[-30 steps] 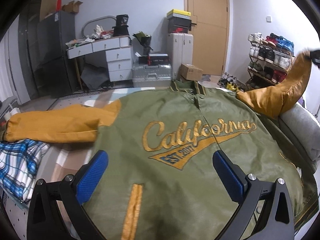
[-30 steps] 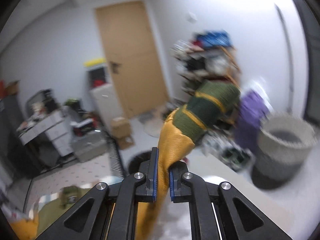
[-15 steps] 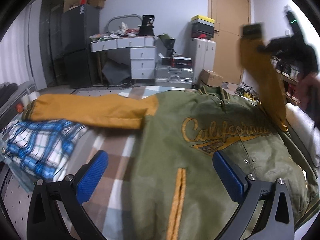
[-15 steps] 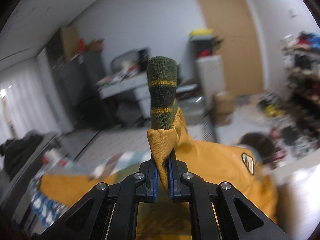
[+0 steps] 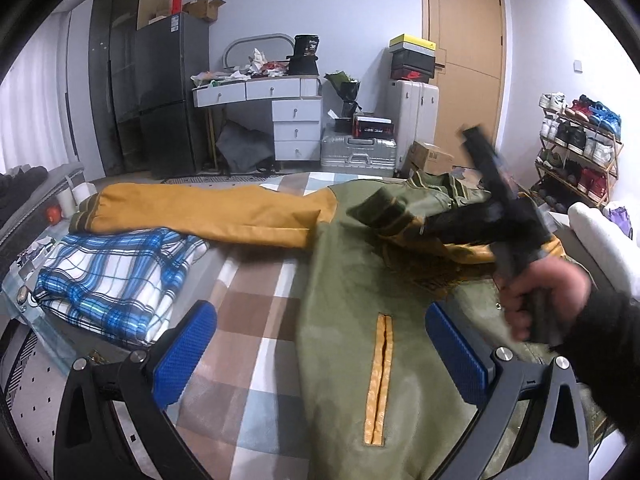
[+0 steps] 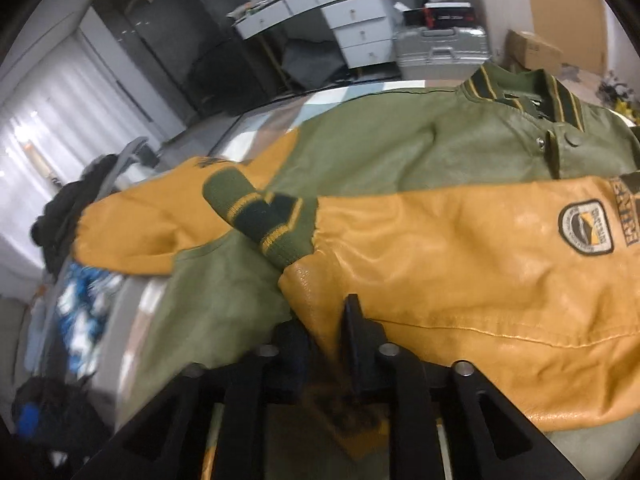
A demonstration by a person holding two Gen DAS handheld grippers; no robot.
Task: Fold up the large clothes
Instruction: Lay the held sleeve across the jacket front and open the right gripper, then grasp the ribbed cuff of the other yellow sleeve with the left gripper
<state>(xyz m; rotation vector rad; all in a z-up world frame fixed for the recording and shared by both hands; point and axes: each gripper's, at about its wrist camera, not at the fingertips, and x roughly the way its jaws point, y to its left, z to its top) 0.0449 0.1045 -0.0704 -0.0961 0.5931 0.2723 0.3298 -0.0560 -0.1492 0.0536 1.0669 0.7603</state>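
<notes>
While the left gripper (image 5: 320, 344) hovers wide open over the jacket (image 5: 400, 360), the right gripper (image 6: 328, 320) pinches its sleeve (image 6: 460, 272) across the chest.

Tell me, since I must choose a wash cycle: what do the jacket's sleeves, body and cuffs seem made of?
Sleeves: mustard leather or faux leather, judging by the glossy sheen and fine grain. Body: olive, matte and smooth, possibly the same leather-like material. Cuffs: ribbed knit, green with yellow stripes, fuzzy texture.
</notes>
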